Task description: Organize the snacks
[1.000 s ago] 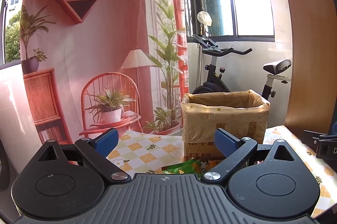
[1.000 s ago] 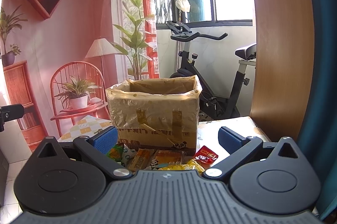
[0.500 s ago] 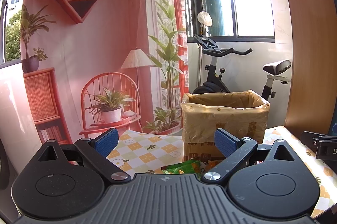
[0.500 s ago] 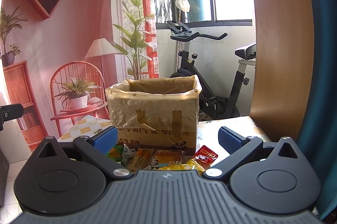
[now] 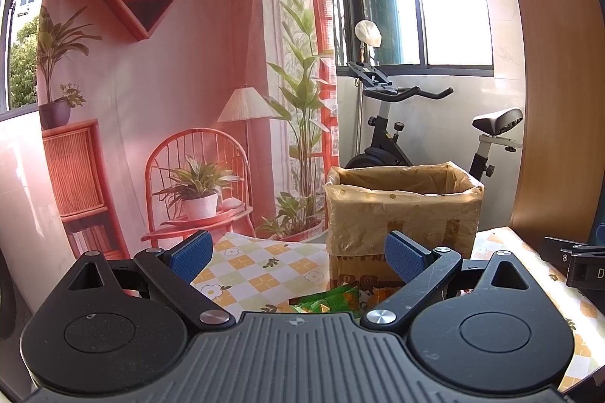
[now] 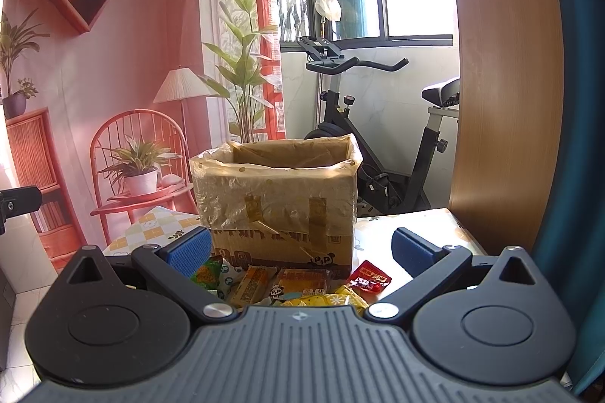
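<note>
Nothing has moved since the earlier frames. Left gripper (image 5: pixel 297 257) and right gripper (image 6: pixel 300 249) both hang released, holding nothing. I see snack packets (image 6: pixel 302 283) on the tablecloth (image 5: pixel 261 266), just before the lined cardboard box (image 6: pixel 278 198).

Cardboard box (image 6: pixel 280 213): print illegible (panda logo only); nothing else readable.
</note>
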The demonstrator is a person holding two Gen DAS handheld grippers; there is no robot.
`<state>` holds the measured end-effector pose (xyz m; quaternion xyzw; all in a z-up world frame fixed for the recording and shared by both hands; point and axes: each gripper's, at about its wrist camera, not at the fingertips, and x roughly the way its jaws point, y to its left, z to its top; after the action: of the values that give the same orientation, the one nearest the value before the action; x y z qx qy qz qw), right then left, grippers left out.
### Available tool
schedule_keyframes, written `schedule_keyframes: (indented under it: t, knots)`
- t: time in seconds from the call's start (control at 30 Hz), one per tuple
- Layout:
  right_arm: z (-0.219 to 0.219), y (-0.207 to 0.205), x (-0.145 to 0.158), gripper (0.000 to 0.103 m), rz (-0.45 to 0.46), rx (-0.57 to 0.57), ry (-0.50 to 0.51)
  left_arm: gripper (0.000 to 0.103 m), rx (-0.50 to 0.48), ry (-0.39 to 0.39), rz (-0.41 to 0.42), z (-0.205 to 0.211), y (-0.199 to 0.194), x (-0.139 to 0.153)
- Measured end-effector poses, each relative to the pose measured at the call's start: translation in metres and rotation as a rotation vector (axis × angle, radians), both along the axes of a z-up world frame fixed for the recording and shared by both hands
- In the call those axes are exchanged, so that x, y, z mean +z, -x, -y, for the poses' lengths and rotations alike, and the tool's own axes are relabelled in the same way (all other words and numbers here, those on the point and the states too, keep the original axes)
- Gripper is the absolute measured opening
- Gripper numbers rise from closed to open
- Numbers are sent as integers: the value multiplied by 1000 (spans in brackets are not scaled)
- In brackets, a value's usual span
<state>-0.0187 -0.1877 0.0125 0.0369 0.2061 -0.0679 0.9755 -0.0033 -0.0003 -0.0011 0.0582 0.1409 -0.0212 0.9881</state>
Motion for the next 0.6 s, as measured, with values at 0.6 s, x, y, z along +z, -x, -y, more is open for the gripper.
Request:
schedule_keyframes:
  t: [0.6]
  knots:
    - [0,-7,-8,103,-14,-5,14,99,35,31,1,-8,-12,-8]
